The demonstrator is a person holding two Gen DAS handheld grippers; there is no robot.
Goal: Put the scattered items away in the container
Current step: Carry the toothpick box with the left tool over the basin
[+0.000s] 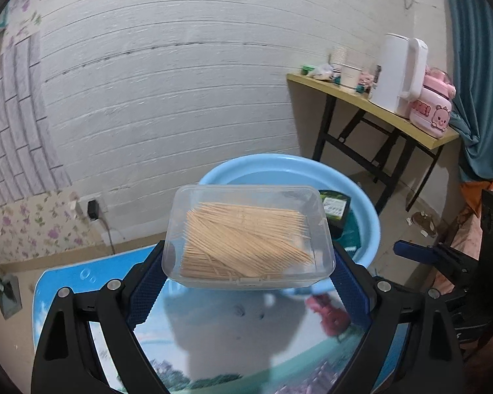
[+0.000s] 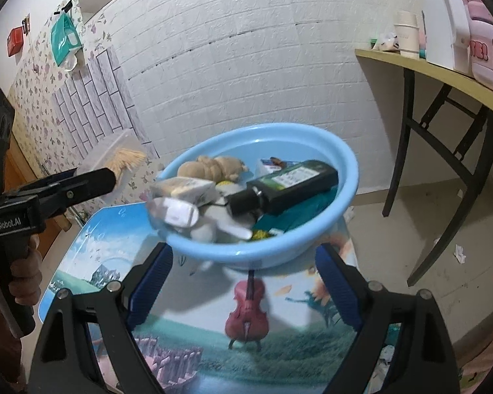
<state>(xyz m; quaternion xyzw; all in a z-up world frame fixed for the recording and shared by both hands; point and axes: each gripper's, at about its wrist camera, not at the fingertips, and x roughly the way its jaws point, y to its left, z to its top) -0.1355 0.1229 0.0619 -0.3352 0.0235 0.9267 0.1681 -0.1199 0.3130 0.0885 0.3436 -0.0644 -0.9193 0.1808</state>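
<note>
My left gripper (image 1: 248, 256) is shut on a clear plastic box of toothpicks (image 1: 246, 236), held above the table just in front of the blue basin (image 1: 364, 210). The box also shows at the left of the right wrist view (image 2: 121, 157), raised beside the basin (image 2: 345, 170). The basin holds a dark green bottle (image 2: 289, 185), a beige plush toy (image 2: 210, 167), a wrapped block (image 2: 184, 188), a white item (image 2: 180, 211) and several other things. My right gripper (image 2: 243, 256) is open and empty, low over the table in front of the basin.
The small table (image 2: 115, 249) has a picture top with a red violin (image 2: 246, 308). A yellow side table (image 1: 378, 108) at the right carries a white kettle (image 1: 397, 72), a pink pot (image 1: 434, 108) and cups. A brick-pattern wall stands behind.
</note>
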